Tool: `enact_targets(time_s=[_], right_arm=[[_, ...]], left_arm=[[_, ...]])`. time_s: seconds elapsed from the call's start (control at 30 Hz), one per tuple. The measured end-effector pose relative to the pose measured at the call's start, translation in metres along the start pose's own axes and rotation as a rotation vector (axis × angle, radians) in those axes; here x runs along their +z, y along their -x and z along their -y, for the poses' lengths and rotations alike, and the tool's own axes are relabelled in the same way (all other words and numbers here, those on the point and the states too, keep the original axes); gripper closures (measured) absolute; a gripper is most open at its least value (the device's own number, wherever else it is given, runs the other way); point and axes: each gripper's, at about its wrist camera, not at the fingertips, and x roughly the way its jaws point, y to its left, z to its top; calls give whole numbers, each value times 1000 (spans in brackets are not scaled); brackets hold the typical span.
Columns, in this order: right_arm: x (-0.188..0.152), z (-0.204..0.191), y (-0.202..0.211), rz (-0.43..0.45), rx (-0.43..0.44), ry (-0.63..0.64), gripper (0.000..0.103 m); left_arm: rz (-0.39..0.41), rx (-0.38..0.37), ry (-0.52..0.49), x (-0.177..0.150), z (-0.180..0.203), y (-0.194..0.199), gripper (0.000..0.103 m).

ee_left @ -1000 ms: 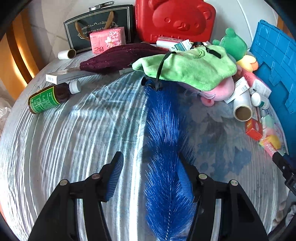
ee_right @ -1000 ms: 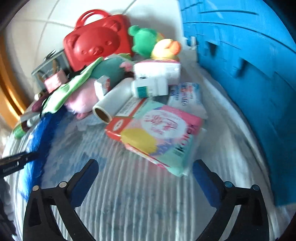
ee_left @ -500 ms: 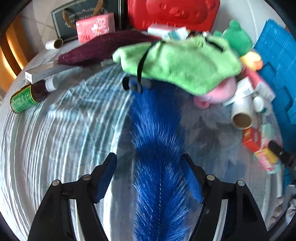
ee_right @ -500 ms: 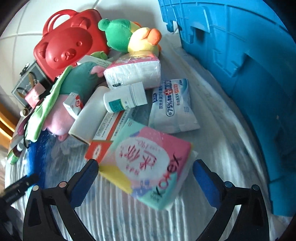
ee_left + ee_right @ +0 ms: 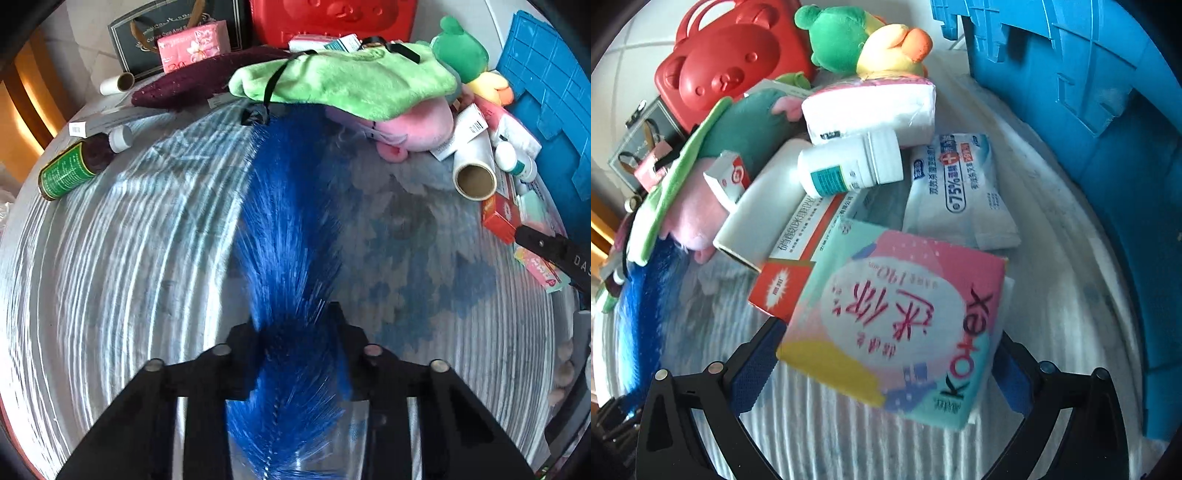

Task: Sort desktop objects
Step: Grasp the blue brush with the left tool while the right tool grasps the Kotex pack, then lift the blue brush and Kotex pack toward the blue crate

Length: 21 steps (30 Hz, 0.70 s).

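Observation:
A long blue bristle brush (image 5: 288, 229) lies on the striped cloth, its far end under a green plush cloth (image 5: 347, 81). My left gripper (image 5: 295, 332) is shut on the brush's near part. In the right wrist view a pink and teal Kotex pack (image 5: 901, 317) lies between the fingers of my right gripper (image 5: 886, 354), which is open around it. The blue brush also shows at the left edge there (image 5: 646, 295).
A blue crate (image 5: 1100, 110) stands at the right. Heaped behind: a red bear case (image 5: 727, 70), plush toys (image 5: 864, 40), a white pill bottle (image 5: 849, 166), a wipes pack (image 5: 960, 192), a paper roll (image 5: 474, 173), a red box (image 5: 498, 218). A green-labelled bottle (image 5: 74, 166) lies left.
My left gripper has moved forward along the brush and closed on it. My right gripper has moved forward until the Kotex pack sits between its open fingers.

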Motion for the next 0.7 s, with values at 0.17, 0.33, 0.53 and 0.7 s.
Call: enact_targets(time_s=[0.17, 0.33, 0.53, 0.7], right_arm=[[-18, -2, 27, 35, -20, 55, 18], [-40, -5, 58, 47, 38, 84, 19], [-47, -38, 111, 118, 117, 161, 20], [-44, -66, 148, 200, 138, 195, 20]], left_arm=[[58, 9, 9, -15, -10, 28, 83], [119, 11, 11, -24, -27, 70, 83], [237, 19, 13, -32, -45, 138, 91], [304, 0, 5, -28, -57, 171, 91]])
